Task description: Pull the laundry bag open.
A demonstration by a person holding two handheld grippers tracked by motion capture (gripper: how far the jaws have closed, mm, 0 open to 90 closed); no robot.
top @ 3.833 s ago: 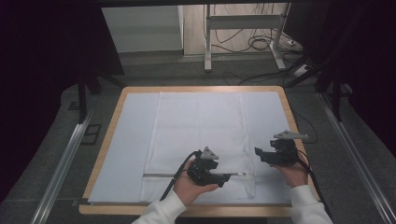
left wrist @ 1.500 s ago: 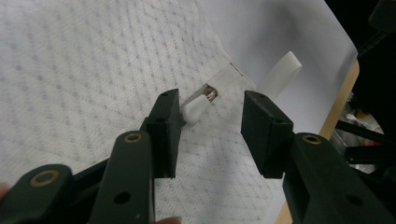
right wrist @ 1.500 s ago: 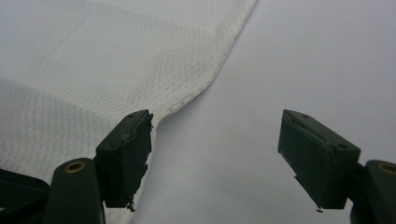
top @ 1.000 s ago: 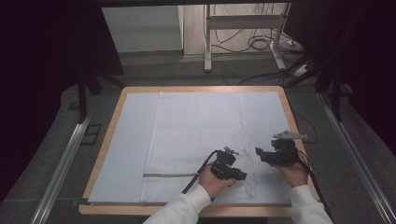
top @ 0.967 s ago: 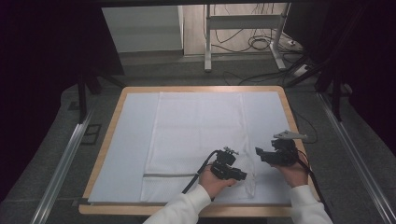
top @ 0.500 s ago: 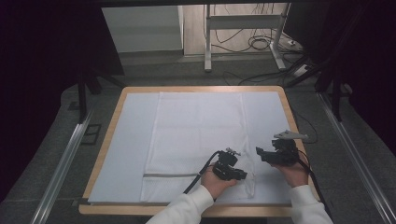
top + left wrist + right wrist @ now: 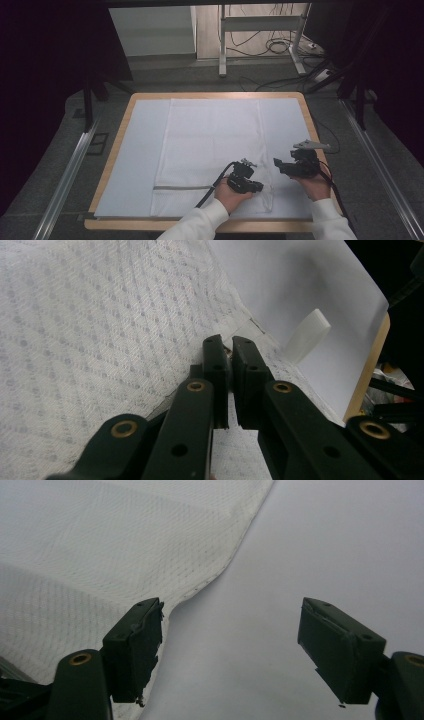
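Observation:
A white dotted cloth (image 7: 212, 145) lies flat on a pale sheet (image 7: 135, 150), with a grey stripe (image 7: 182, 188) near its front hem. My left gripper (image 7: 260, 189) sits at the cloth's front right corner. In the left gripper view its jaws (image 7: 227, 352) have just been closing and now stand nearly together, pinching the raised cloth edge (image 7: 100, 315). A small white tab (image 7: 307, 335) sticks out just beyond. My right gripper (image 7: 277, 165) hovers open beside the cloth's right edge. In its own view the right gripper (image 7: 230, 610) has only bare sheet between its jaws, and the cloth (image 7: 100, 540) lies to the left.
The sheet covers a table with a wooden rim (image 7: 122, 125). Dark floor and metal rails (image 7: 70, 170) surround it. A desk frame with cables (image 7: 260, 45) stands behind. The person's white sleeves (image 7: 200, 225) come in from the bottom.
The left gripper slid right along the cloth's front part to its right corner, then stayed there while its jaws closed on the edge. The right gripper has kept still.

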